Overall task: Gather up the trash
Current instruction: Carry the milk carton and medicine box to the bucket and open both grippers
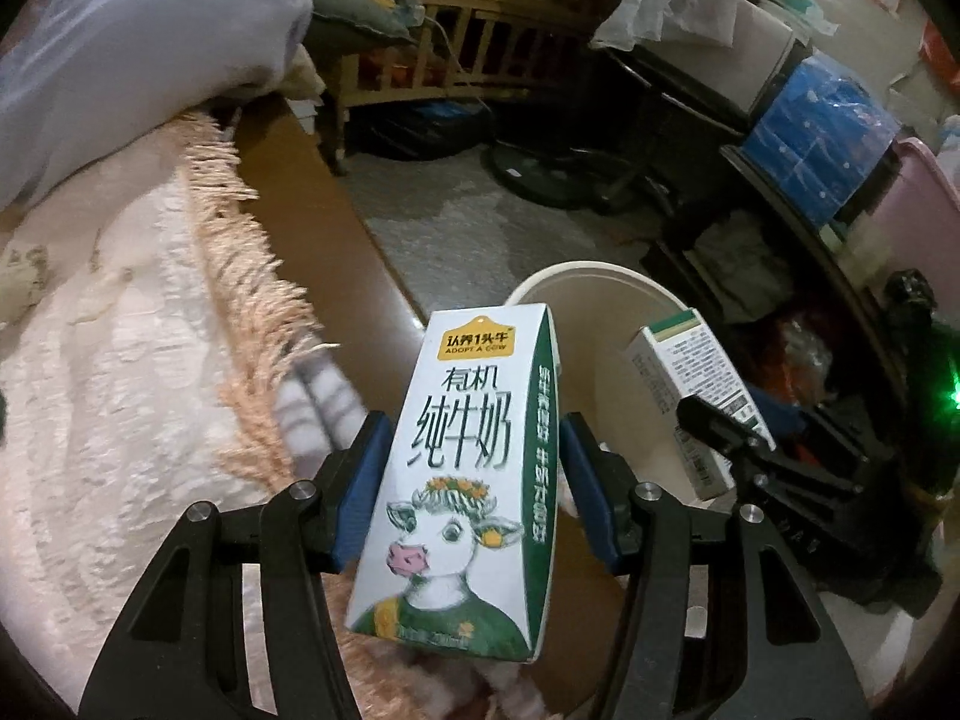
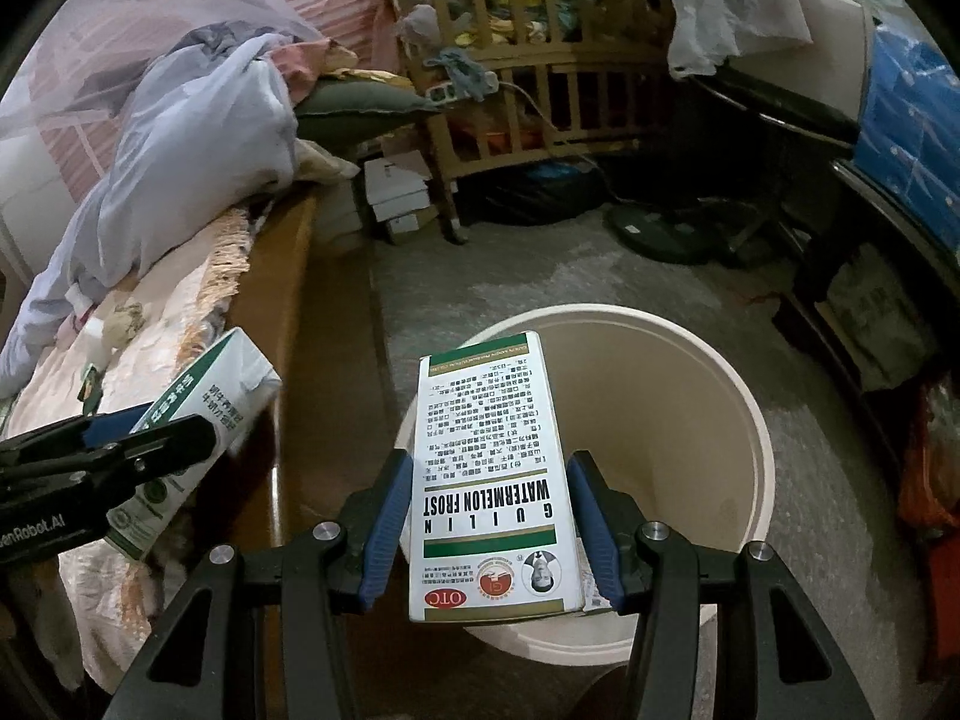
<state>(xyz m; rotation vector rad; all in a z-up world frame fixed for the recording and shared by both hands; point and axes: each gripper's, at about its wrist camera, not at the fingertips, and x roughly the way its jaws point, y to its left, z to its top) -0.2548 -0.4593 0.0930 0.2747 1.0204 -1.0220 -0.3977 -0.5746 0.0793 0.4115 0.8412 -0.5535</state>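
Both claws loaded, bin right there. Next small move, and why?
Probably open the right claw to drop the Watermelon Frost medicine box: it already hangs over the open mouth of the beige bin. The left claw, shut on the milk carton, appears short of the bin's near rim, so it should follow.

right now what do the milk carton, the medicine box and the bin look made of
Milk carton: coated paperboard, slightly glossy, with folded seams and a printed cow. Medicine box: thin printed cardboard, smooth with crisp edges. Bin: probably plastic, cream, matte with a rolled rim, though it could be something else.
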